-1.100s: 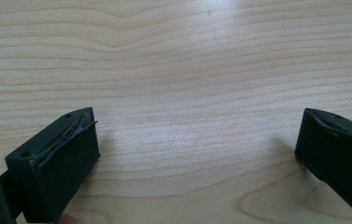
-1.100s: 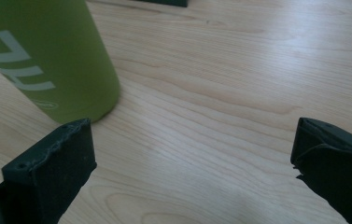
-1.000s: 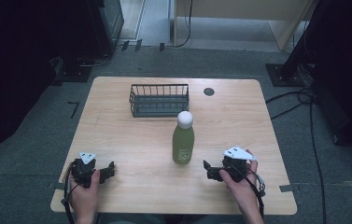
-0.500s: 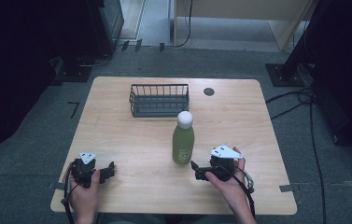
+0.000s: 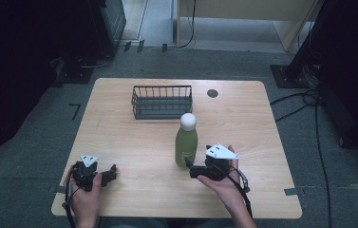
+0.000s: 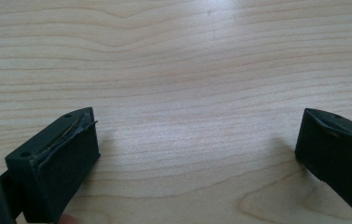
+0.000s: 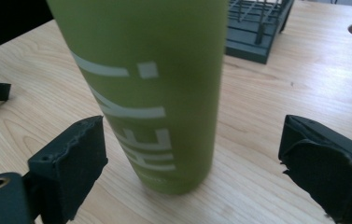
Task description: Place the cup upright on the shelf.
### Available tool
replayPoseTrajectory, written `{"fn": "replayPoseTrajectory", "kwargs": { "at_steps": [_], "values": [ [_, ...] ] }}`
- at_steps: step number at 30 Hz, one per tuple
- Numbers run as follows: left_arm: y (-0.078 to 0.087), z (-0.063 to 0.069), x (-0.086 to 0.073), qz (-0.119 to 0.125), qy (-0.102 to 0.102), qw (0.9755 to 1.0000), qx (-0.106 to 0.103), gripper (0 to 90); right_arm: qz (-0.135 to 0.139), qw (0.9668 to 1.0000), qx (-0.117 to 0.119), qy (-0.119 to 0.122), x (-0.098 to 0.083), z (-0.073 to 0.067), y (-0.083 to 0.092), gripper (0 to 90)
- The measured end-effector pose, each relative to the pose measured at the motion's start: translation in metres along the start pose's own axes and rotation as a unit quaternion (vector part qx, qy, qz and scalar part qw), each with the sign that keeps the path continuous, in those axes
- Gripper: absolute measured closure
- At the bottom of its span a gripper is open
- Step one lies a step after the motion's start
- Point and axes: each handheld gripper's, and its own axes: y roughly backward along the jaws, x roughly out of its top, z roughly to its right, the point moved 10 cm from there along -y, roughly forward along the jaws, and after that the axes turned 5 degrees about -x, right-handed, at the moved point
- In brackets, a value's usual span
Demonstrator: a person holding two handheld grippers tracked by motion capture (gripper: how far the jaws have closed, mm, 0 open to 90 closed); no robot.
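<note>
A green bottle (image 5: pixel 186 145) with a white round cap stands upright in the middle of the wooden table (image 5: pixel 119 142). My right gripper (image 5: pixel 192 169) is open at the bottle's base, just right of and in front of it. In the right gripper view the bottle (image 7: pixel 150 88) with white lettering stands close ahead, between the two spread jaws but not touched by them. My left gripper (image 5: pixel 112 173) rests open near the front left of the table, with bare wood (image 6: pixel 197 116) between its jaws.
A dark wire basket (image 5: pixel 162 102) stands behind the bottle toward the far edge; its corner (image 7: pixel 257 28) appears in the right gripper view. A round cable hole (image 5: pixel 212 93) lies at the back right. Cables run on the floor to the right.
My right gripper has moved left and slightly forward, up to the base of the green bottle. The left gripper and the bottle have stayed put.
</note>
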Motion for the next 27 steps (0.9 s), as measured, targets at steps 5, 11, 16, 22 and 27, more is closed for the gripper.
{"fn": "replayPoseTrajectory", "kwargs": {
  "at_steps": [5,11,16,22,27],
  "values": [
    [0.000,0.000,0.000,0.000,0.000,1.0000,0.000,0.0,0.008,1.0000,0.002,0.006,0.006,-0.006,-0.005,10.5],
    [0.000,0.000,0.000,0.000,0.001,1.0000,0.000,0.0,0.020,0.9997,0.001,0.013,0.014,-0.013,-0.011,12.8],
    [0.000,0.000,0.000,0.000,0.000,1.0000,0.000,0.0,0.030,0.9994,0.004,0.019,0.023,-0.021,-0.017,14.5],
    [0.000,0.000,0.000,0.000,0.001,1.0000,0.000,0.0,0.040,0.9990,-0.005,0.017,0.031,-0.022,-0.021,16.9],
    [0.000,0.000,0.000,0.000,0.001,1.0000,0.000,0.0,0.047,0.9987,-0.007,0.016,0.038,-0.022,-0.023,18.8]
  ]
}}
